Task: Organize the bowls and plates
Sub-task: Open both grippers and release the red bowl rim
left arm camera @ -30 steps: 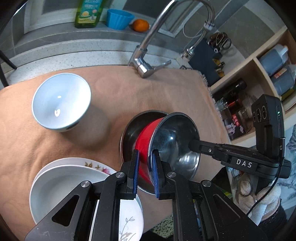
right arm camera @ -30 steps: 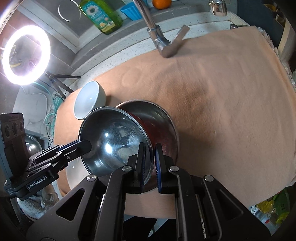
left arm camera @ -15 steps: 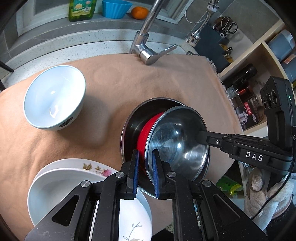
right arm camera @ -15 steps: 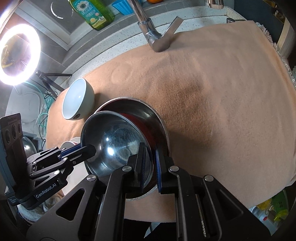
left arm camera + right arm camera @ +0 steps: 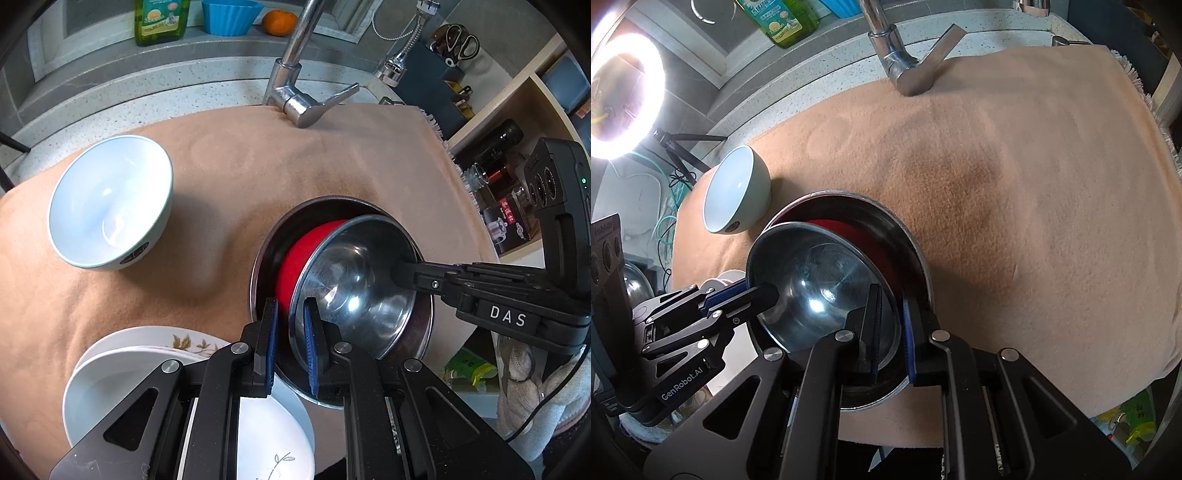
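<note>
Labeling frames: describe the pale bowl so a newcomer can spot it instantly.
Start at the tan cloth in front of the faucet. On its left side, apart from the steel bowls and the plates, stands the pale bowl. It is the only ceramic bowl: light blue-green, upright, empty, untouched by either gripper.

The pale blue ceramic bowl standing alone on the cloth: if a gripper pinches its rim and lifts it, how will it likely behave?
The pale blue bowl looks glazed and glossy, so the pads may slip on its rim. It seems thick ceramic, probably heavy for its size, likely tilting when held by one edge. It would probably chip or break if dropped, though the tan cloth might soften that.
</note>
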`<state>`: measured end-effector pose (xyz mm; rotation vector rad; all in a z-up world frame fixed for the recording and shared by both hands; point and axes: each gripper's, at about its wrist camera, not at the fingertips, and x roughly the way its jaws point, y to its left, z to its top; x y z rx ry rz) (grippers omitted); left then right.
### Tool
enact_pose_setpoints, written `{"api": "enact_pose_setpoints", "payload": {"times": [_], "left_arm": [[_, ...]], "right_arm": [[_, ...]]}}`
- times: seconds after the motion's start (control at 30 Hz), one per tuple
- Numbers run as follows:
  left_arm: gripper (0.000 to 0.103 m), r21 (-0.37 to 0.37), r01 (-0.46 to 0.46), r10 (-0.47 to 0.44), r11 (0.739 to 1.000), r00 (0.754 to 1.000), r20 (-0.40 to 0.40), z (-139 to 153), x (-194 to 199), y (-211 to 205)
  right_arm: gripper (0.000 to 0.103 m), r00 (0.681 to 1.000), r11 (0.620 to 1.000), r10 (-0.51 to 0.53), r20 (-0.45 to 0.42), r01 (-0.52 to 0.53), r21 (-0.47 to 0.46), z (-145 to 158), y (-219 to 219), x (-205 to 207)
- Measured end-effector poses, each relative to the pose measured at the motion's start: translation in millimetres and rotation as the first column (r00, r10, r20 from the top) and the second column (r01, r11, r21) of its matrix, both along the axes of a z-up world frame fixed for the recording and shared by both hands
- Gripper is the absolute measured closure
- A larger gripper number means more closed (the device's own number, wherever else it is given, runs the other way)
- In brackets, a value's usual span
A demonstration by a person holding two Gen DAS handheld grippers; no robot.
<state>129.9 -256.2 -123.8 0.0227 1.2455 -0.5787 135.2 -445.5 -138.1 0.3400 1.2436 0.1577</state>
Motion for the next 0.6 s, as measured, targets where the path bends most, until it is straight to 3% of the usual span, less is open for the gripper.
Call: {"api": "enact_pose_setpoints", "payload": {"times": [0.23,0.3,0.37,0.6], "left_arm": [[0.091,-0.002,0.002,-0.002,1.000,1.000,0.004,0.3,2.5,0.0],[0.091,-0.004,0.002,-0.002,1.000,1.000,0.008,1.2,3.3,-0.2],[0.091,-0.007,0.008,-0.008,1.000,1.000,0.007,1.9,3.7,-0.5],[0.091,-0.027,0.018,-0.018,0.999,1.000,-0.008,1.6,3.6,-0.8]], "right_arm": [[0.091,1.000,1.000,-0.005,-0.007,0.005,0.019,-0.2,-2.7,0.7],[0.087,1.000,1.000,-0.005,-0.016,0.005,0.030,-1.2,-3.7,1.8],[0.077,1.000,0.999,-0.009,-0.022,0.010,0.052,-0.5,-5.8,2.5],[0.074,0.999,0.999,0.015,-0.033,-0.013,0.052,0.6,-0.5,1.1]]}}
